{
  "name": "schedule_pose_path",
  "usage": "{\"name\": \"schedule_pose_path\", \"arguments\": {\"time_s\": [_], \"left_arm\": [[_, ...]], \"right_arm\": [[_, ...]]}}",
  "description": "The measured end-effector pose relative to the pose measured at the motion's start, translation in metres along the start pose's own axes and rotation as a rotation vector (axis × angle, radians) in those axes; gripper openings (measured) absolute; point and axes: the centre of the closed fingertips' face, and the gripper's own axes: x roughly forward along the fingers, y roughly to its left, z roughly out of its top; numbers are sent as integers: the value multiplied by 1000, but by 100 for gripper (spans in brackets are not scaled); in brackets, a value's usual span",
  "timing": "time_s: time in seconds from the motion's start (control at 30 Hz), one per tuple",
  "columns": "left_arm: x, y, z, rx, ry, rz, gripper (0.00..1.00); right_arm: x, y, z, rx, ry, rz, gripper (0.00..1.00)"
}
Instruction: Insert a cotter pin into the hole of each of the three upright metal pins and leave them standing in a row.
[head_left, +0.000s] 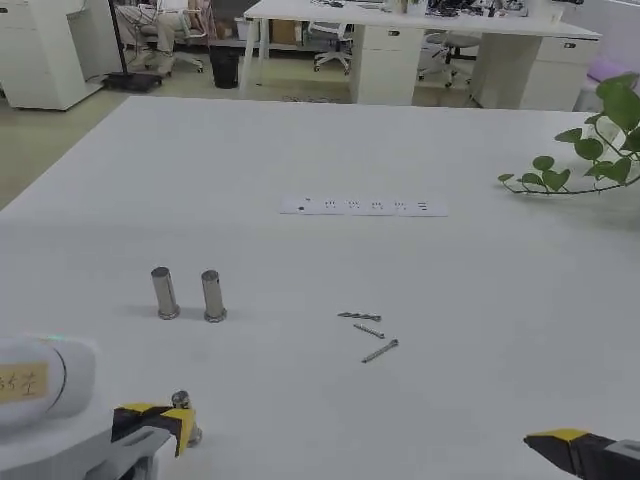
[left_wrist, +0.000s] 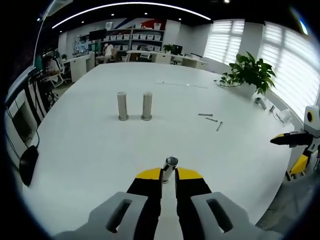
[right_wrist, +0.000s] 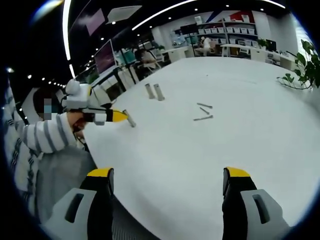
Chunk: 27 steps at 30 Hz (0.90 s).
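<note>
Near the front edge of the tabletop (head_left: 320, 150), the left tongs (left_wrist: 169, 176) are clenched on the third metal pin (left_wrist: 170, 164), whose round top shows just above the yellow tips. The other two metal pins (head_left: 213, 296) stand upright side by side farther back. The three cotter pins (head_left: 368, 333) lie loose in a small cluster, well apart from them toward the middle. The right tongs (right_wrist: 167, 176) are released, jaws wide, with nothing between them, near the right front of the tabletop. The step in hand seems to be fetching a cotter for the held pin. To do it well, the right tongs should probably take the nearest cotter, which lies a little apart from the rest, and pinch it by its looped head so the legs point free. The left should hold its pin steady and turn the cross hole, too small to make out here, toward the incoming legs. The thin cotters lie flat, so a low, square pinch seems wise.
</note>
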Motion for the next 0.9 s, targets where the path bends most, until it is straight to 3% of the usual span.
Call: {"name": "schedule_pose_path", "arguments": {"time_s": [0.2,0.57,0.73,0.9], "left_arm": [[0,-1,-3,10,4,-7,8],[-5,0,3,15,-12,-14,11],[-7,-2,6,54,-17,-38,19],[-16,-4,10,48,-20,-68,23]], "right_arm": [[-1,-1,-1,4,-2,-4,91],[-2,-1,0,3,-7,-6,91],[-3,-2,1,0,-8,-11,91],[-7,-4,2,-1,-8,-22,91]]}}
